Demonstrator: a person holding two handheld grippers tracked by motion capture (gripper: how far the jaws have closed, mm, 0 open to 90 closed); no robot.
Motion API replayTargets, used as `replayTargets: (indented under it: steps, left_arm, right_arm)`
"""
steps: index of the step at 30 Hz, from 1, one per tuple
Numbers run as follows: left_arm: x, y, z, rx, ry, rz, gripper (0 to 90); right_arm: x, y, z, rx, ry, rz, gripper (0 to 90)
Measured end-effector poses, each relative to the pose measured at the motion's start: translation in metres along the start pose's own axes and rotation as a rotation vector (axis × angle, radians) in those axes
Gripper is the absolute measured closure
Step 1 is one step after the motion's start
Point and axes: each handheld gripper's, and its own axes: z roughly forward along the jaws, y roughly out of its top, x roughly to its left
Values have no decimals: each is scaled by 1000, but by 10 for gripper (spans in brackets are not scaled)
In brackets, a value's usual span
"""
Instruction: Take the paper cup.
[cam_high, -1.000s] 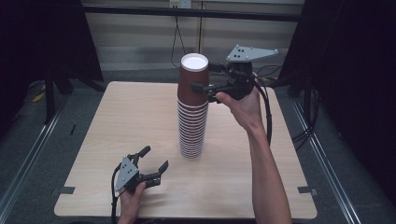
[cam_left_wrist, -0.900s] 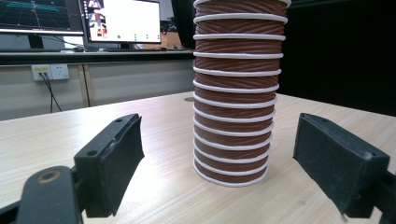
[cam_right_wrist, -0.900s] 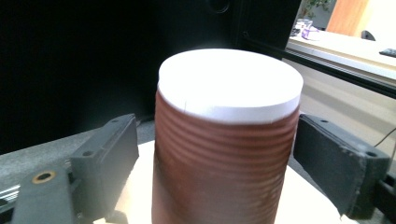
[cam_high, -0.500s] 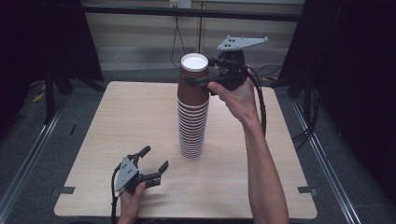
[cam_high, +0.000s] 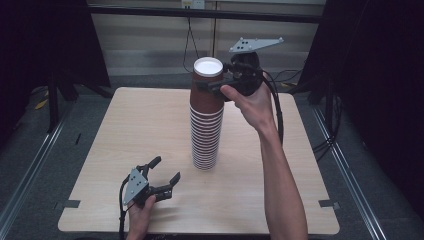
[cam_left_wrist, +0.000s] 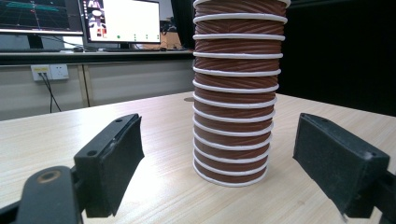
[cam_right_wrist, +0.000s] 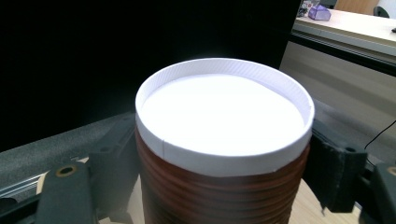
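The right hand-held gripper (cam_high: 212, 90) is clamped on the top cup (cam_high: 207, 87) of the stack (cam_high: 205, 132), one jaw pressed to each side of its ribbed brown wall just under the white rim. The stack stands upright near the middle of the surface (cam_high: 125, 130). The left hand-held gripper (cam_high: 165, 172) rests low at the near edge, jaws apart and empty, pointing at the stack's base and well apart from it.

Right tongs (cam_high: 216, 89) raised at arm's length, jaws clamped; left tongs (cam_high: 162, 172) low, level, jaws apart.
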Motion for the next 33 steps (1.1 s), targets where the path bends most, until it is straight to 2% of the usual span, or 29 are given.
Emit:
replayTargets:
  steps: [11, 18, 20, 29, 33]
  left_arm:
    - [0, 0, 0, 2, 0, 1, 154]
    - [0, 0, 0, 2, 0, 1, 154]
    - [0, 0, 0, 1, 0, -1, 154]
    - [0, 0, 0, 3, -1, 1, 154]
    - [0, 0, 0, 3, -1, 0, 154]
  right_arm:
    - [1, 4, -4, -29, 3, 1, 225]
    - [1, 6, -8, -71, 3, 6, 226]
    - [2, 6, -10, -103, -4, 11, 227]
    - [3, 8, -16, -162, -6, 16, 229]
    - [3, 10, -23, -237, -25, 15, 230]
